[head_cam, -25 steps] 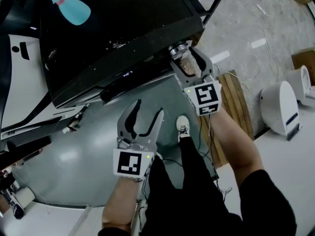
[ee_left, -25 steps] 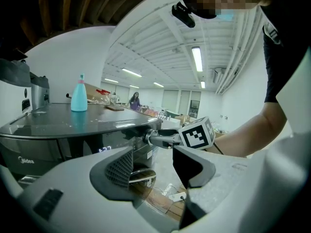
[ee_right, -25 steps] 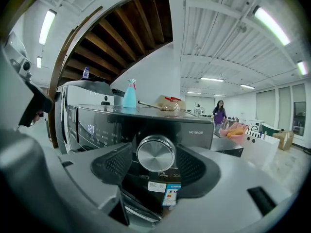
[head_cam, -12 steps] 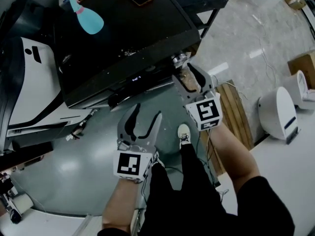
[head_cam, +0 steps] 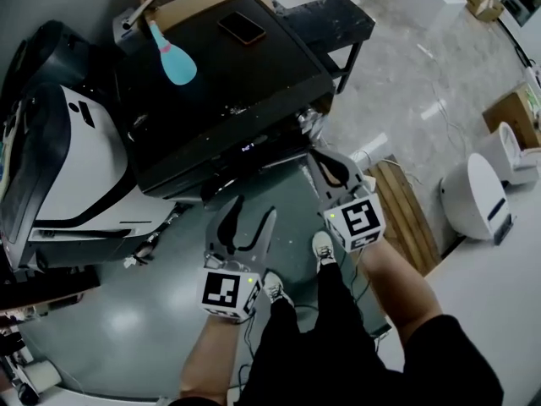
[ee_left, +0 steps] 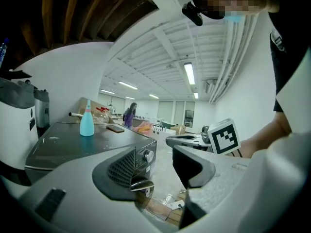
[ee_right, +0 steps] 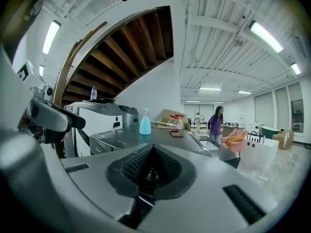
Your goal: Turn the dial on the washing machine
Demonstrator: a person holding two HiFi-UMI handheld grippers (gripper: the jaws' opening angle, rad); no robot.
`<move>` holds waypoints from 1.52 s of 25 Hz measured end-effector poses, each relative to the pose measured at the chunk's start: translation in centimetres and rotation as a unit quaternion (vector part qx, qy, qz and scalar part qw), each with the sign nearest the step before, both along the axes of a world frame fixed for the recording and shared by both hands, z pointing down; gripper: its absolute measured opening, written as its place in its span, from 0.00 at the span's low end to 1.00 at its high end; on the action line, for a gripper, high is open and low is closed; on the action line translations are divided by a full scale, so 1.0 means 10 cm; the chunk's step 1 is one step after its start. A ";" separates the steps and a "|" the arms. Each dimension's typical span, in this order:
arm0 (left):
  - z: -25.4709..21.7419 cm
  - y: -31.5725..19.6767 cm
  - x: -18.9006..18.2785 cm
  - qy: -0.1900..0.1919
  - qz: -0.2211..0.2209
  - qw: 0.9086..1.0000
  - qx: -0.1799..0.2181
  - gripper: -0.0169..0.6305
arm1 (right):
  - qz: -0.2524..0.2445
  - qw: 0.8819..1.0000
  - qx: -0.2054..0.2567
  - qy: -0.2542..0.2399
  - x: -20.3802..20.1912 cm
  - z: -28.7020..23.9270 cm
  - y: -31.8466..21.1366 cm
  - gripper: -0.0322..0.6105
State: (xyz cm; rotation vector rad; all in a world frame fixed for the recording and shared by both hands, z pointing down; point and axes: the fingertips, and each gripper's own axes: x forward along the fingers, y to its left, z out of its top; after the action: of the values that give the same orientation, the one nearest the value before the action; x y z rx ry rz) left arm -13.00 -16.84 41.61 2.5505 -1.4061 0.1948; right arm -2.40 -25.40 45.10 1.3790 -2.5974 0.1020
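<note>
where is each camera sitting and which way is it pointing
Head view: on the person's head, facing steeply down at the washer; left claw, right claw, arms and legs show.
Left gripper view: on the left claw, facing along its open jaws at the washer's front and dial; right claw and an arm show at right.
Right gripper view: on the right claw, facing along its shut jaws across the washer's top.
Shared: all three see the bottle on the washer.

Black washing machine [head_cam: 245, 70]; turquoise bottle [head_cam: 178, 64], pink-necked; grey-green floor [head_cam: 110, 311].
</note>
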 end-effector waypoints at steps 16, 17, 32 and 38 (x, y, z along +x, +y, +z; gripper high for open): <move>-0.47 1.02 -0.50 0.014 0.085 0.996 0.021 0.03 | 0.013 1.000 0.015 -0.003 -0.55 -0.86 1.39 0.05; -0.50 1.08 -0.51 0.014 0.088 0.996 0.021 0.03 | 0.014 1.000 0.014 -0.004 -0.57 -0.90 1.47 0.05; -0.67 1.97 -0.13 0.013 0.066 0.997 0.028 0.03 | -0.009 1.000 0.008 -0.013 -0.21 -1.14 2.55 0.05; -0.67 2.63 0.35 0.002 0.061 0.998 0.033 0.03 | -0.023 0.999 0.001 -0.022 0.18 -1.12 3.20 0.05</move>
State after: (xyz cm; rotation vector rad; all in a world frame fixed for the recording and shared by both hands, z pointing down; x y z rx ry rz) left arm -9.47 9.44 34.87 2.6905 -1.2764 0.1669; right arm -0.59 6.63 33.86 1.3302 -2.6640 0.1254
